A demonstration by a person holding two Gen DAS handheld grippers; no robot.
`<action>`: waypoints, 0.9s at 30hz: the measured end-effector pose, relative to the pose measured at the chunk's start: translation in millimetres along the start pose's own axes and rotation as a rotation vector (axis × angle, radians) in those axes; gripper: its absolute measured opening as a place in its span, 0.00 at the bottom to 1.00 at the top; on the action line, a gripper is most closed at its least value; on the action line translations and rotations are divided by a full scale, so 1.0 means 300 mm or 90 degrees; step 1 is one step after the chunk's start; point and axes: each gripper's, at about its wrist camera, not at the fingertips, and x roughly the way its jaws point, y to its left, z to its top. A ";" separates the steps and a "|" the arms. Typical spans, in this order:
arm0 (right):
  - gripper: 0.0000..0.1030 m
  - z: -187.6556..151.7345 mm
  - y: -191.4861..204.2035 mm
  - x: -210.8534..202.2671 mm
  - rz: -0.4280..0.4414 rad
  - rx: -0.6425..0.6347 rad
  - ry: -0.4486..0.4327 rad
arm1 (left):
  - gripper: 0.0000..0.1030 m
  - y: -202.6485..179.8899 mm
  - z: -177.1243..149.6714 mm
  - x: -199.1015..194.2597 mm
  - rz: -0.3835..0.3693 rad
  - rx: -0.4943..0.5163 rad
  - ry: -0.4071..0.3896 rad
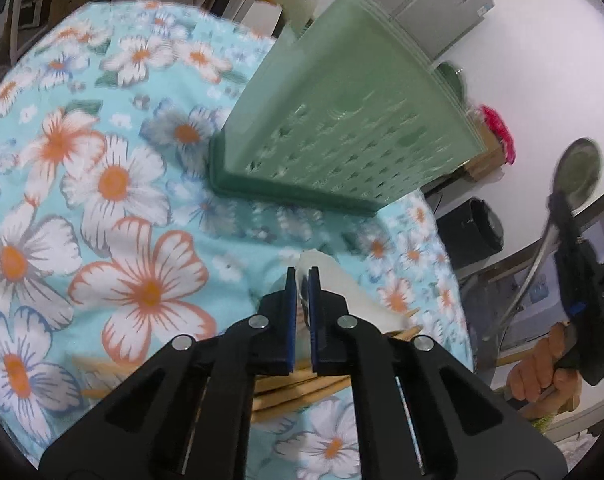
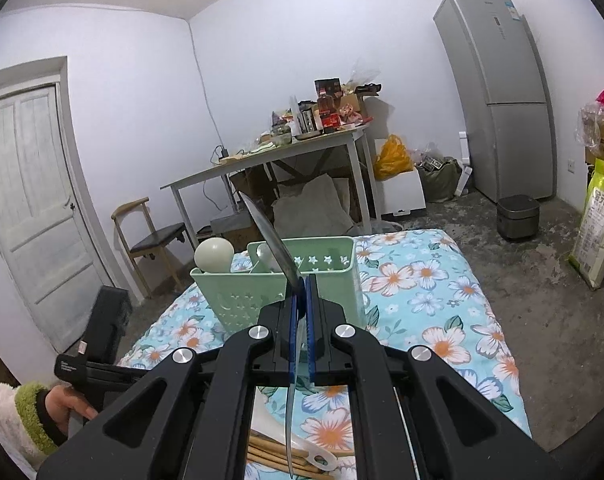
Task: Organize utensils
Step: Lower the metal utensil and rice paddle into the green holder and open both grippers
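Mint-green caddy (image 2: 286,300), seemingly star-perforated; floral cloth (image 2: 433,292)

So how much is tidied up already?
Two pale spoons stand in the green caddy. The right tool holds a metal spoon, and the left tool pinches a white scoop. The chopsticks are left on the cloth.

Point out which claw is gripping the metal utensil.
The right claw, shut on the long metal spoon. The left claw instead pinches a white plastic piece.
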 end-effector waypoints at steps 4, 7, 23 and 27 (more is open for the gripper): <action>0.04 0.012 -0.012 -0.019 0.005 0.011 -0.011 | 0.01 -0.064 0.001 -0.074 -0.008 0.033 -0.058; 0.04 0.028 -0.015 -0.029 0.017 0.019 -0.018 | 0.01 -0.114 -0.002 -0.127 0.007 0.068 -0.099; 0.04 0.335 0.120 0.136 0.188 0.031 -0.119 | 0.01 -0.130 -0.018 -0.457 0.072 0.112 -0.272; 0.04 0.355 0.174 0.249 0.181 0.025 -0.122 | 0.01 -0.099 -0.025 -0.534 0.097 0.113 -0.303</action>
